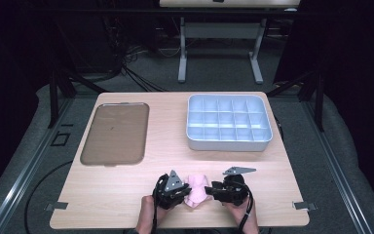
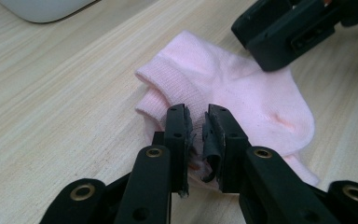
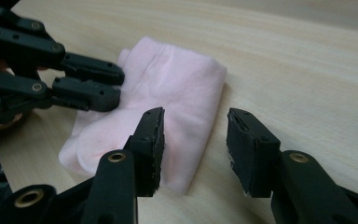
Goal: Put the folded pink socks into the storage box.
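A folded pink sock [image 1: 197,190] lies near the table's front edge, between my two grippers. My left gripper [image 2: 198,114] has its jaws drawn almost together on the sock's [image 2: 242,98] near edge, with pink cloth showing in the narrow gap. My right gripper [image 3: 196,119] stands open at the other side of the sock [image 3: 177,88], one jaw over the cloth and the other over bare wood. In the high view, the left gripper [image 1: 181,192] and right gripper [image 1: 214,189] face each other across the sock.
A flat brown tray [image 1: 115,132] lies at the left of the table. A light blue box with several compartments [image 1: 229,145] stands at the back right. The front edge of the table runs just below the person's hands.
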The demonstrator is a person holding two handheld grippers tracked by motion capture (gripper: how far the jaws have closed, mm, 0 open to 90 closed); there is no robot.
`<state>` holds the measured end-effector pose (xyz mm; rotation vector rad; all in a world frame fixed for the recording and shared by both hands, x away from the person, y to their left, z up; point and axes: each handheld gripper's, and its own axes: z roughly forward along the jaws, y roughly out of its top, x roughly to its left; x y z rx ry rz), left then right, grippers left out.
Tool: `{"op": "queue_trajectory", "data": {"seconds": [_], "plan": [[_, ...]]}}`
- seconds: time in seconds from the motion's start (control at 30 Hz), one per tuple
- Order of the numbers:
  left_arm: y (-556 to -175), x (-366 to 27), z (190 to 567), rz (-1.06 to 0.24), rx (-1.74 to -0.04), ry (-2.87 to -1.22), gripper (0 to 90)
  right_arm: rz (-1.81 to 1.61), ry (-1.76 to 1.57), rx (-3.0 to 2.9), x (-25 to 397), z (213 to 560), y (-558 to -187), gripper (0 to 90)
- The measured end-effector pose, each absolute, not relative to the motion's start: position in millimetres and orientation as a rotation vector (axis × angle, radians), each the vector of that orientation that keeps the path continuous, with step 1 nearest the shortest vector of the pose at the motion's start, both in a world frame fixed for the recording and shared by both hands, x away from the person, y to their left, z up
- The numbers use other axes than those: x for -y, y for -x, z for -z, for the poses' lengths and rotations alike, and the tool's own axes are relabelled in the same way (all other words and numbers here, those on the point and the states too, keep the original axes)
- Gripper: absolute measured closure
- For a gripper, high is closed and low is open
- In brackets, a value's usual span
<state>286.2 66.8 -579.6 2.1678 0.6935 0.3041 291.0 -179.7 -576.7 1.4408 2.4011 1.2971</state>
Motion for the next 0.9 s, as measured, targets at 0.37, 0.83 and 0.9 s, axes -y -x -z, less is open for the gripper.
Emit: {"op": "queue_trajectory", "data": {"seconds": [0.37, 0.83, 0.9], "plan": [[-288, -65, 579, -0.296, -0.702, -2.176, 78.6, -1.229, -1.457, -2.454, 174, 579, -296, 61.7], [-292, -50, 575, -0.291, -0.727, -2.201, 79.0, -1.278, -1.472, -2.392, 178, 570, -286, 85.9], [-292, -48, 575, -0.286, -0.728, -2.201, 79.0, -1.286, -1.466, -2.387, 179, 568, -285, 85.9]]}}
